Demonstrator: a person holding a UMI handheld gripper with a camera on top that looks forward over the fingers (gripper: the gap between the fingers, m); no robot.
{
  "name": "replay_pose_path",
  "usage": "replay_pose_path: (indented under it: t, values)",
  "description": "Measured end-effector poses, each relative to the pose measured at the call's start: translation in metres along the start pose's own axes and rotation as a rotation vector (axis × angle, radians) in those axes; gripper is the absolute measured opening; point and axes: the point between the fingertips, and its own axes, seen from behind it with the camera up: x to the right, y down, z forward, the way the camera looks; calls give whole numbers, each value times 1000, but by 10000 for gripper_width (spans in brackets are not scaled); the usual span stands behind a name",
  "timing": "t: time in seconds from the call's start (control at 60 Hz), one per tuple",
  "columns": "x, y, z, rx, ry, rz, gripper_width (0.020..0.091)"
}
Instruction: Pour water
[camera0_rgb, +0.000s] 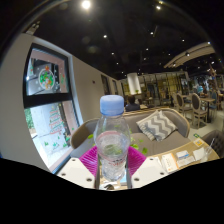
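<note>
A clear plastic water bottle (112, 138) with a pale blue cap (112, 104) stands upright between my fingers, lifted well above the table. My gripper (113, 160) is shut on the bottle, its magenta pads (91, 158) pressing against both sides of the lower body. The bottle's base is hidden down between the fingers. No cup or glass shows near the bottle.
Behind the bottle is a curved sofa with a zigzag cushion (156, 123). A white table (186, 157) with small items lies to the right. Posters (46, 78) hang on the wall to the left. Chairs and tables (196, 103) fill the room farther back.
</note>
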Motion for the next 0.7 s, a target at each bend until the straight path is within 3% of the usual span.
replay_pose_path:
  t: [0.15, 0.3, 0.533, 0.55, 0.617, 0.7]
  values:
    - [69, 89, 18, -135, 76, -147, 358]
    - [104, 177, 26, -241, 67, -169, 358]
    - [113, 240, 30, -307, 18, -164, 369]
    - [111, 235, 31, -277, 12, -161, 364]
    - [111, 237, 30, -272, 4, -168, 372]
    - [111, 236, 29, -274, 5, -155, 459]
